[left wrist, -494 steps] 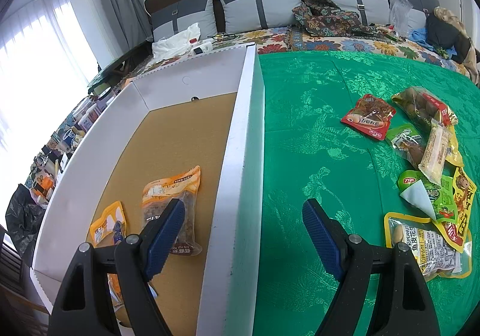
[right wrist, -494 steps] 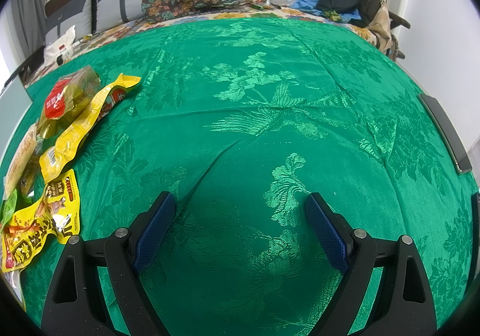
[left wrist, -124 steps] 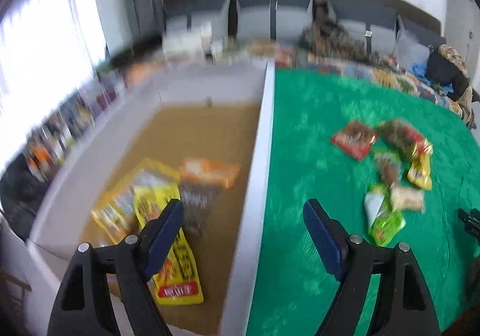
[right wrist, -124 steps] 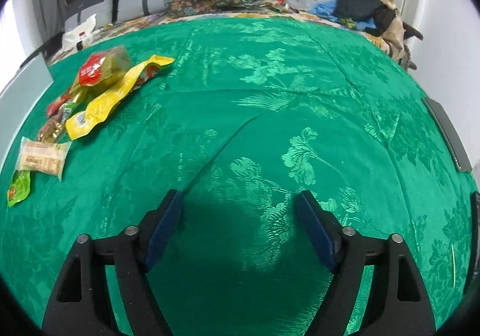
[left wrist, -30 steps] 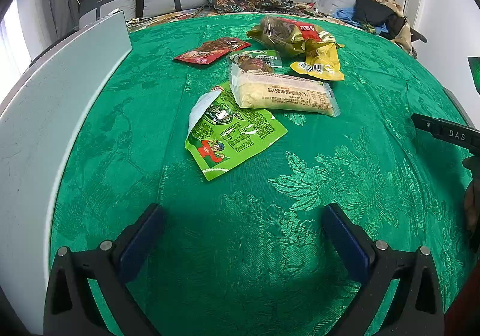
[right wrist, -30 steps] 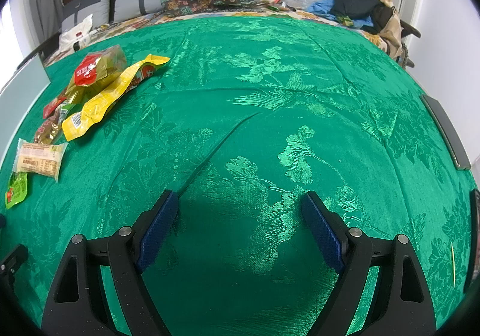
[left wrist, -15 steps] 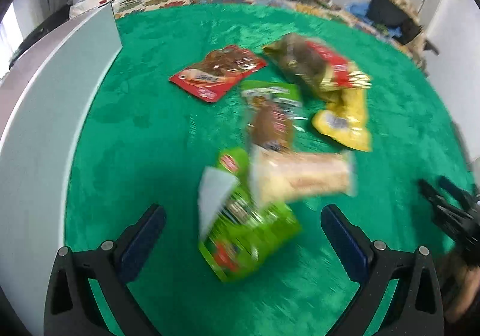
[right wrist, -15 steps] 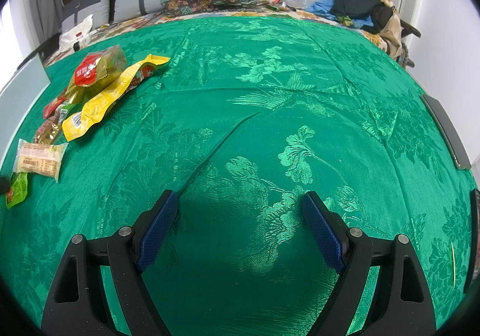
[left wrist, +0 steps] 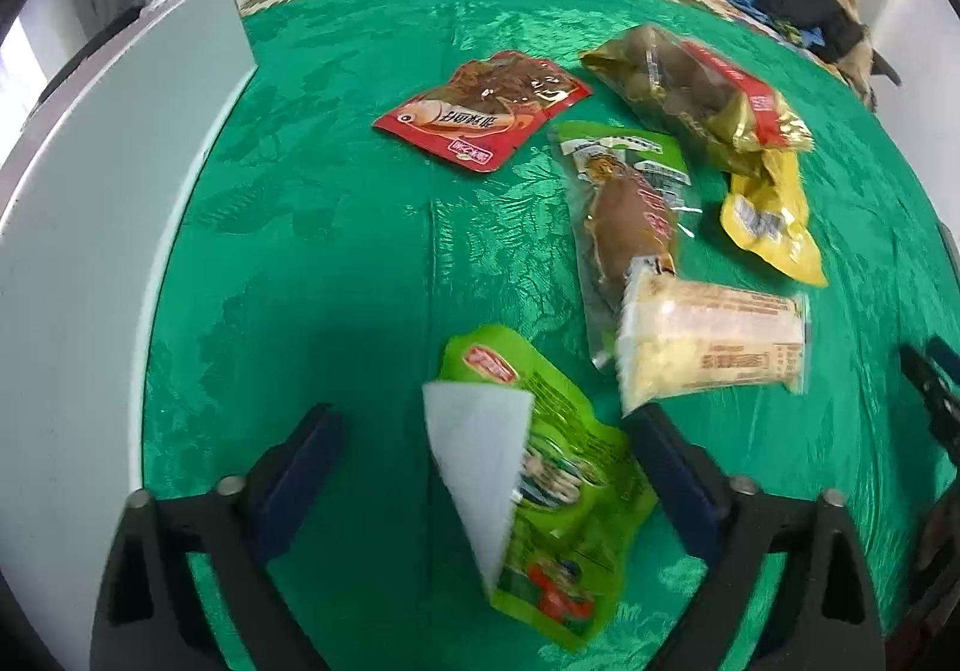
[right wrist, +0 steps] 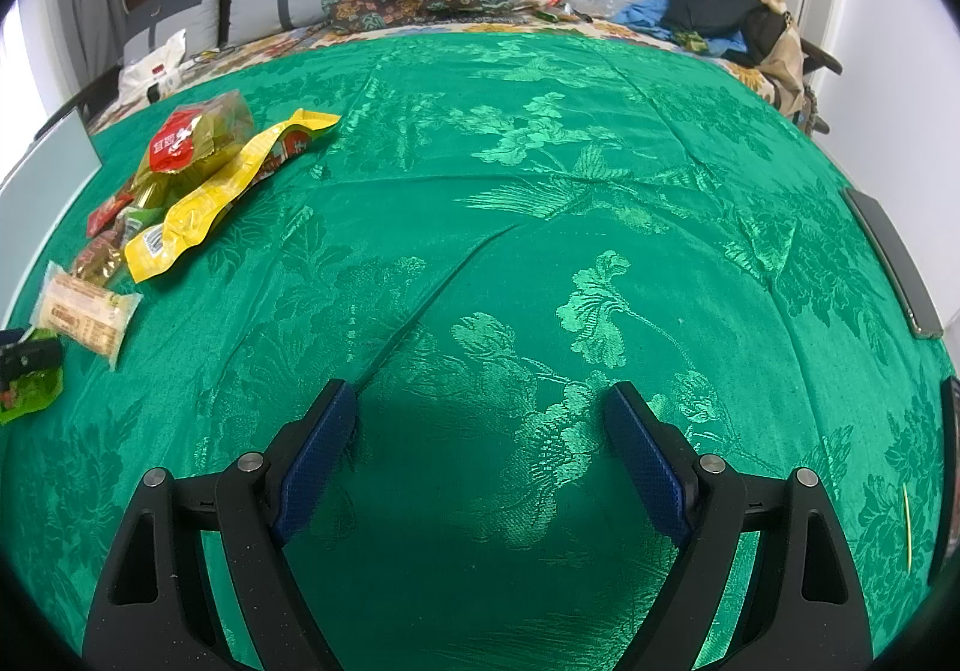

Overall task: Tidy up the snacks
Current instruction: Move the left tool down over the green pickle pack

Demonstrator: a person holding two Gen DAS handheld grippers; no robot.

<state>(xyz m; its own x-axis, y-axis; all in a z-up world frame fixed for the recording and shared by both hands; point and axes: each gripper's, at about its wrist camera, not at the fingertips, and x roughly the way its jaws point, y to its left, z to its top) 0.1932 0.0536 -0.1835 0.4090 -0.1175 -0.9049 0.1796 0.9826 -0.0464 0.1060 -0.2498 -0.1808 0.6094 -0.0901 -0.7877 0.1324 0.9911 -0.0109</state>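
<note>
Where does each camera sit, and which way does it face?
Left wrist: on the left gripper, looking down at the green snack packet between its open fingers.
Right wrist: on the right gripper, looking across bare green cloth; open fingers show.
Shared: the beige biscuit pack and yellow bag.

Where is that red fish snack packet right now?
In the left wrist view, the red fish packet lies flat on the green cloth, between the white box wall on its left and the green-topped sausage packet on its right.
</note>
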